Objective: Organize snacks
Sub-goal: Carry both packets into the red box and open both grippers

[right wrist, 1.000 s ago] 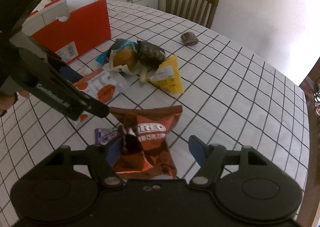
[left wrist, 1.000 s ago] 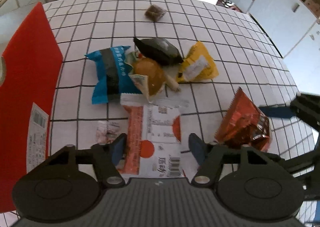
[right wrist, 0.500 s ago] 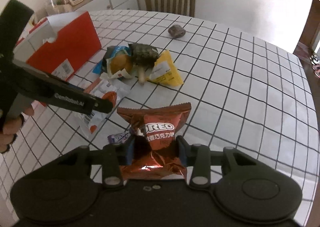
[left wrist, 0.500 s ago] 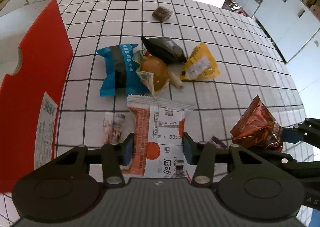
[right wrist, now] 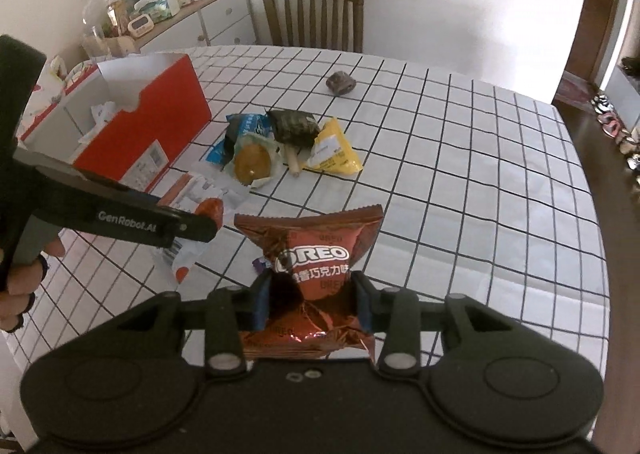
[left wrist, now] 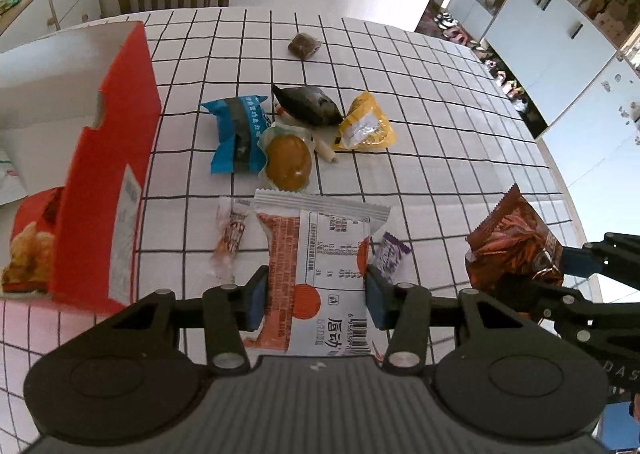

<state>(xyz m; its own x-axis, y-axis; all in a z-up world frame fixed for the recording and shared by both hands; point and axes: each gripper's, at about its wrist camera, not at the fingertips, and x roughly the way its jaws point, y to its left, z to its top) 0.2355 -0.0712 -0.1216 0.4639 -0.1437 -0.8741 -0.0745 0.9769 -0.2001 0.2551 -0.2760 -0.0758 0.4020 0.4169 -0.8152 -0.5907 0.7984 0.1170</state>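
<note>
Left wrist view. We see the left gripper [left wrist: 316,300] closed on the orange-and-white wafer packet [left wrist: 316,274], its blue pads pressing the packet's two long edges. One second ago the jaws stood wide around the packet as it lay flat on the checked tablecloth [left wrist: 440,126]; half a second ago they had narrowed onto it. The packet now appears lifted, though we cannot be sure it is wholly clear of the cloth. The open red box [left wrist: 108,174] has come much further into frame at left, so we judge the carry toward it has begun. A purple candy [left wrist: 390,254] and a small clear-wrapped sweet [left wrist: 230,234] lie just beside the packet. Beyond them sits a cluster: blue packet [left wrist: 238,132], round yellow cake in clear wrap [left wrist: 288,160], dark green packet [left wrist: 310,104], yellow packet [left wrist: 366,126]. A small brown packet [left wrist: 304,45] lies apart, farther back.

Right wrist view. The right gripper [right wrist: 314,304] is clamped on the lower part of the brown Oreo bag [right wrist: 316,270], which stands upright between the pads, seemingly off the cloth. A second ago these jaws were open around the bag; they closed half a second ago. The red box [right wrist: 152,126] stands well apart, to the left, already holding some items. Both snacks are thus in hand, and we judge delivery into the box to be the step underway.
</note>
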